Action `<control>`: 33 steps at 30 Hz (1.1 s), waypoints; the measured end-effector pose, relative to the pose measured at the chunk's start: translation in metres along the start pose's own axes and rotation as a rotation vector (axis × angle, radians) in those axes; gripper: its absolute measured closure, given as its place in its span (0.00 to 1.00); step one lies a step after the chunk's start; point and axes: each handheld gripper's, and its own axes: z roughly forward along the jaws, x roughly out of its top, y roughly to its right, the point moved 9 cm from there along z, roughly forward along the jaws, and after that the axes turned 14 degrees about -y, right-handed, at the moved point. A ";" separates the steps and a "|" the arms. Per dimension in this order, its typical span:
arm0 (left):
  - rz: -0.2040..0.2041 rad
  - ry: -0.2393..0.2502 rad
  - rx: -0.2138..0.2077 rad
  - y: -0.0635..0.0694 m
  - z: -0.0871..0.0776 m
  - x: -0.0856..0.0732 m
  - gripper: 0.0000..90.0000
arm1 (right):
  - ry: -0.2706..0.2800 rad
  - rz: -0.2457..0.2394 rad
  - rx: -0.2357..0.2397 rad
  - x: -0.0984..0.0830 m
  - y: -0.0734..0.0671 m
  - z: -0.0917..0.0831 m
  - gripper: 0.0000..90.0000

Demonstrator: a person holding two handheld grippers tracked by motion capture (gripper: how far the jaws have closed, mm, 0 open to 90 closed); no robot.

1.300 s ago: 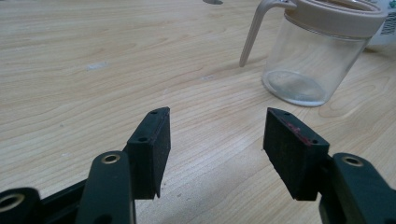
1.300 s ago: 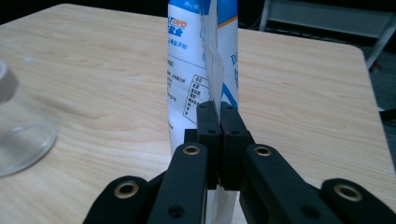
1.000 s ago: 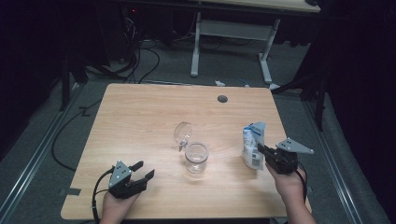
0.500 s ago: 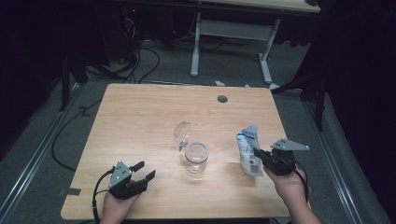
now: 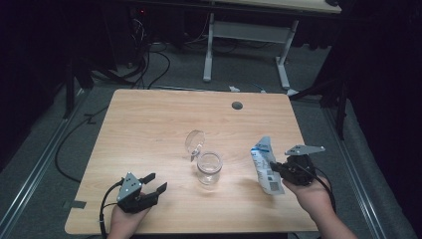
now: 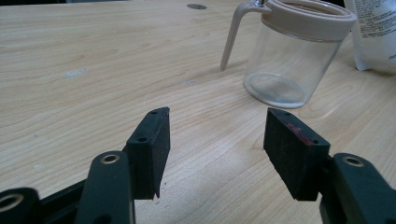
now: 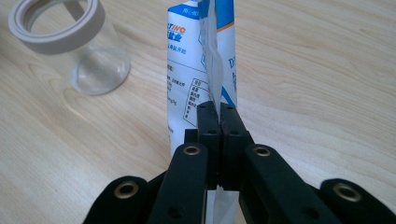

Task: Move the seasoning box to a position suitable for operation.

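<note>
We see the right gripper (image 5: 276,171) pinched tight on the side seam of a white-and-blue pouch (image 5: 264,164), which stands nearly upright, just right of the glass jar (image 5: 209,168). The jar sits near the middle of the wooden table (image 5: 149,129), its hinged lid (image 5: 194,141) flipped open behind it. We see the left gripper (image 5: 153,182) with jaws wide apart, nothing between them, resting on the table well left of the jar and nearer the front edge.
</note>
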 end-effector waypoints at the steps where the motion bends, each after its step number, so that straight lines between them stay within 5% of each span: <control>1: 0.002 0.000 -0.001 0.000 0.000 0.000 0.46 | -0.013 0.001 0.001 0.000 0.000 0.000 0.99; 33: 0.026 0.012 -0.003 0.004 -0.001 0.001 0.46 | -0.347 -0.048 -0.001 0.003 -0.010 -0.005 0.99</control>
